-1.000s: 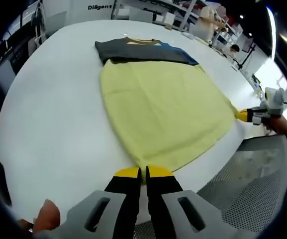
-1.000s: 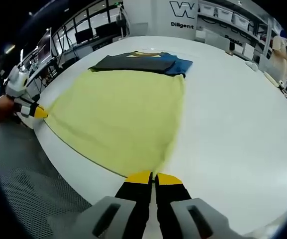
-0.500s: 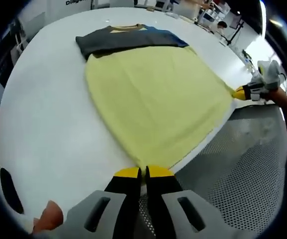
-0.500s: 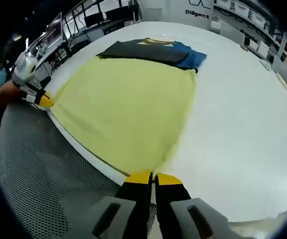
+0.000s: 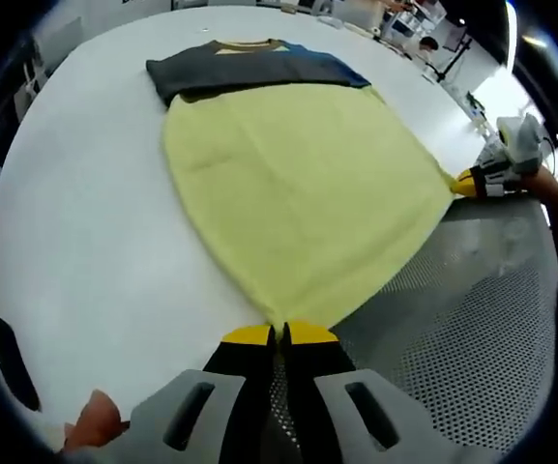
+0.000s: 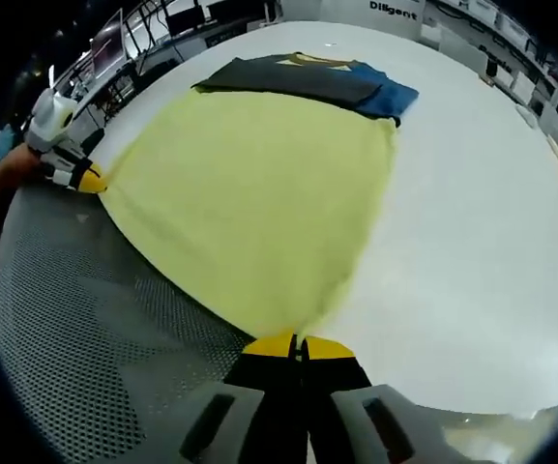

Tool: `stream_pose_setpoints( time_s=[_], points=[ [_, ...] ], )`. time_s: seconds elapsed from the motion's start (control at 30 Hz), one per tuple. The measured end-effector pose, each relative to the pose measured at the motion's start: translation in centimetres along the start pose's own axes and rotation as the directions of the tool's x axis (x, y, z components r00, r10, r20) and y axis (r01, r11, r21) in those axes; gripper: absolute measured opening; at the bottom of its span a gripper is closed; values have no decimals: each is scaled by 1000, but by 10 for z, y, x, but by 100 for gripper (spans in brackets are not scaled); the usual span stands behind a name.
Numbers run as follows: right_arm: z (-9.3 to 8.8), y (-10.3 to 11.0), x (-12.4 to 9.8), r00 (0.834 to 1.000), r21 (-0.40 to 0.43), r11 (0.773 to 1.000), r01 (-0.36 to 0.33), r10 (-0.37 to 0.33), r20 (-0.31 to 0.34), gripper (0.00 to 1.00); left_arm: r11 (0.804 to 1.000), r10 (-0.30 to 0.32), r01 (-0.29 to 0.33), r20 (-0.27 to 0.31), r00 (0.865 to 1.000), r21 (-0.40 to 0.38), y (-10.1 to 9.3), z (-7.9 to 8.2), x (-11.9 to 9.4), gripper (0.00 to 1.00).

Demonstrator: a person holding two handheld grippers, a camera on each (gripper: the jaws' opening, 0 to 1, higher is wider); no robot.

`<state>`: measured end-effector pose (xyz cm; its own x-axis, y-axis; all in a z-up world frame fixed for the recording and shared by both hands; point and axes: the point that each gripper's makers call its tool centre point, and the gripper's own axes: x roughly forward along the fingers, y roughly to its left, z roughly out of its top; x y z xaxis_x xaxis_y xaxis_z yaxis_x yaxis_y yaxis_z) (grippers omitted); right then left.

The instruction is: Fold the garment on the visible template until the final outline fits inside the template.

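Yellow garment (image 5: 298, 193) spread on the white tabletop (image 5: 85, 213). Left tongs (image 5: 278, 334) and right tongs (image 6: 300, 345), both closed, each pinch one near hem corner, at the tabletop's edge.

bright, even overhead light with soft shadows. the white table (image 5: 75, 222) glares a little, and a window (image 5: 496, 92) is blown out. edges bend and blur.
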<state>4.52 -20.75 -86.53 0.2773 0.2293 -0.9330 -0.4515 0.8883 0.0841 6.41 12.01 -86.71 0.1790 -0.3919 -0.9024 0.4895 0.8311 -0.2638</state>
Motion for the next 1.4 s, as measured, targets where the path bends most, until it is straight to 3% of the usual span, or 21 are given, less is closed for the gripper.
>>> stream_pose_setpoints(
  time_s=[0.37, 0.47, 0.57, 0.67, 0.97, 1.17, 1.27, 1.4],
  points=[
    [5, 3, -13, 1000, -4, 1000, 9, -9, 14, 0, 999, -26, 29, 78, 997, -32, -8, 6, -19, 0],
    [1, 3, -10, 1000, -2, 1000, 4, -4, -3, 0, 999, -26, 28, 53, 998, -41, -4, -1, -10, 0],
    [3, 4, -11, 1000, -5, 1000, 5, -5, 8, 0, 999, -24, 26, 73, 997, -30, -5, 4, -16, 0],
    [1, 4, -11, 1000, -3, 1000, 6, -6, 3, 0, 999, -29, 31, 56, 998, -35, -5, 0, -13, 0],
    [8, 5, -27, 999, 4, 1000, 11, -11, 36, 0, 999, -37, 39, 91, 995, -29, -10, 7, -23, 0],
    [26, 4, -46, 996, -10, 1000, 29, -28, 88, 0, 998, -24, 34, 190, 981, -48, -14, 27, -42, 0],
    [44, 1, -61, 989, -26, 998, 57, -53, 135, 0, 1000, -3, 7, 228, 974, -15, -13, 41, -54, 0],
    [64, -4, -77, 980, -36, 996, 79, -71, 187, 0, 1000, 13, -10, 300, 954, -11, -10, 66, -72, 0]
  ],
)
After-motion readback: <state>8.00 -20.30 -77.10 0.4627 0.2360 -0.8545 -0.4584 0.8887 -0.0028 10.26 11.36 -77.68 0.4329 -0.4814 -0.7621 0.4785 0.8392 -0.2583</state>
